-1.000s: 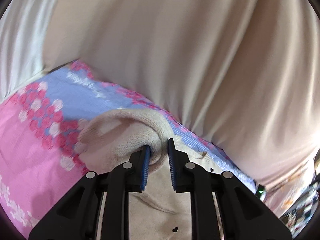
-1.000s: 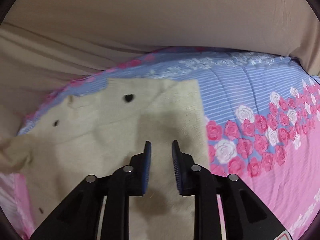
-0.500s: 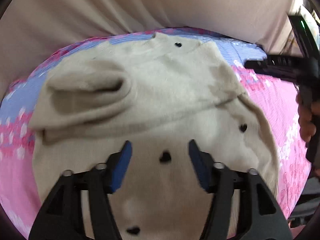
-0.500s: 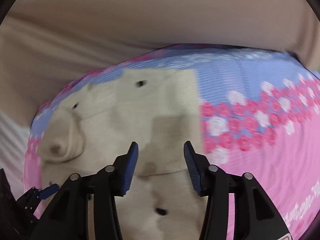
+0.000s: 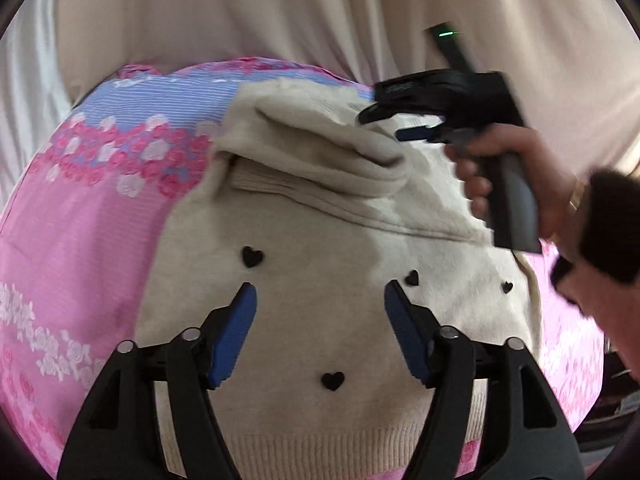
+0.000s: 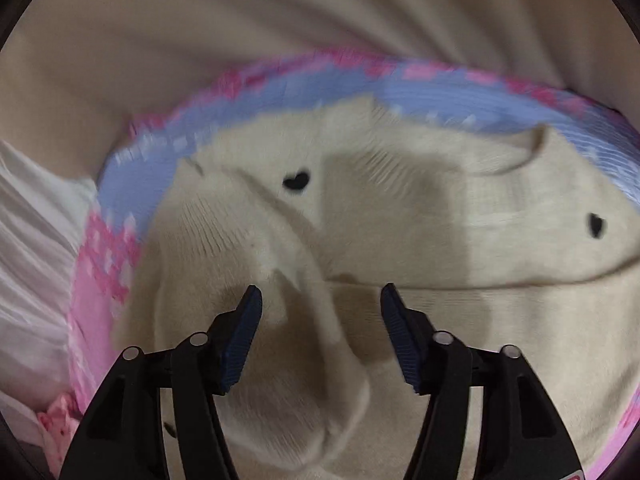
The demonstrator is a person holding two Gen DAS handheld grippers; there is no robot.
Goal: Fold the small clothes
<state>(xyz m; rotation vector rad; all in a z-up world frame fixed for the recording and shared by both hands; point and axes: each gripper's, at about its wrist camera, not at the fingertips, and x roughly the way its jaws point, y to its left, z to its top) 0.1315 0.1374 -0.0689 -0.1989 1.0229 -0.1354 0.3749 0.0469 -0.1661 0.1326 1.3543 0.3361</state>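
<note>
A small cream knit sweater (image 5: 320, 312) with black hearts lies on the pink and blue floral bedspread (image 5: 80, 240). One sleeve (image 5: 320, 164) is folded across its upper part. My left gripper (image 5: 320, 300) is open and empty, hovering above the sweater's body. My right gripper (image 6: 320, 300) is open and empty just above the folded sleeve's cuff (image 6: 288, 360). In the left wrist view the right gripper (image 5: 416, 134) shows over the sweater's far right side, held by a hand (image 5: 516, 184).
A beige curtain (image 5: 320, 12) hangs behind the bed. White fabric (image 6: 32, 260) lies at the bed's left edge. The person's dark head (image 5: 600, 236) leans in at the right of the left wrist view.
Both grippers have opened and let go of the sweater. The left sleeve now lies folded across the body. The left gripper pulled back; the right moved over the sleeve cuff.
</note>
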